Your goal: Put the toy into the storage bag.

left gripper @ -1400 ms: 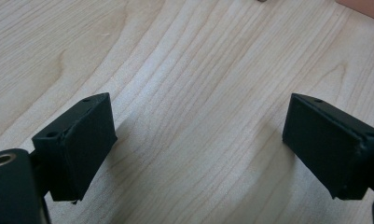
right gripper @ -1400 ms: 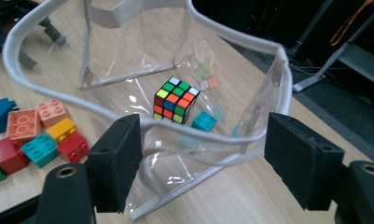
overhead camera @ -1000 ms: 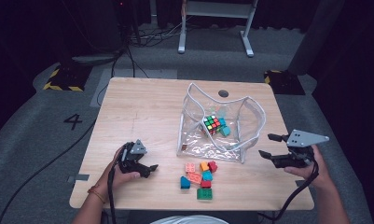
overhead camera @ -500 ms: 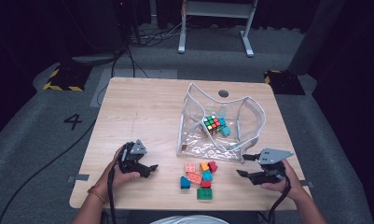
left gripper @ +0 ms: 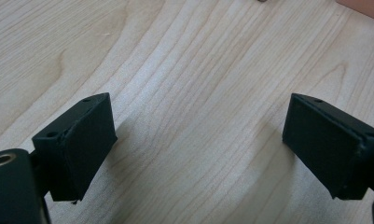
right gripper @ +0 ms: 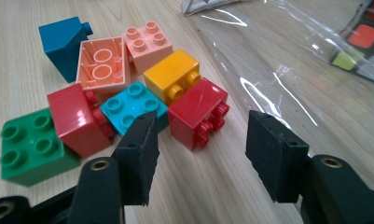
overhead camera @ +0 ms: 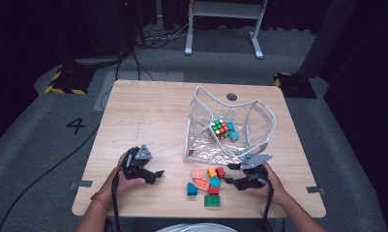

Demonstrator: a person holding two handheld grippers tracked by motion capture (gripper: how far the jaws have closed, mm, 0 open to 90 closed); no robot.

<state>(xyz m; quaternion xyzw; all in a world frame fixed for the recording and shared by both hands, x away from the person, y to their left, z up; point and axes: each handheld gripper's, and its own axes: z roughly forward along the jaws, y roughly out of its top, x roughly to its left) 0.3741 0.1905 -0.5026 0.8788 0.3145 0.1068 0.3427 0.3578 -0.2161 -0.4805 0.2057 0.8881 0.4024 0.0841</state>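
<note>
The right gripper, jaws half apart and just closing in, holds nothing and points at the red brick lying on the table beside the bag.

The counter is pale wood with a wavy grain. On it lies a clear plastic bag edged in white, holding a puzzle cube of green, red, orange and yellow squares on black, with a teal block just beside the cube. Near the bag sits a cluster of bricks: a red brick, a yellow-orange brick, a turquoise brick, two salmon-pink bricks, a dark blue brick, a second red brick and a green brick. The right gripper has matt black fingers; the left gripper is black too.
</note>
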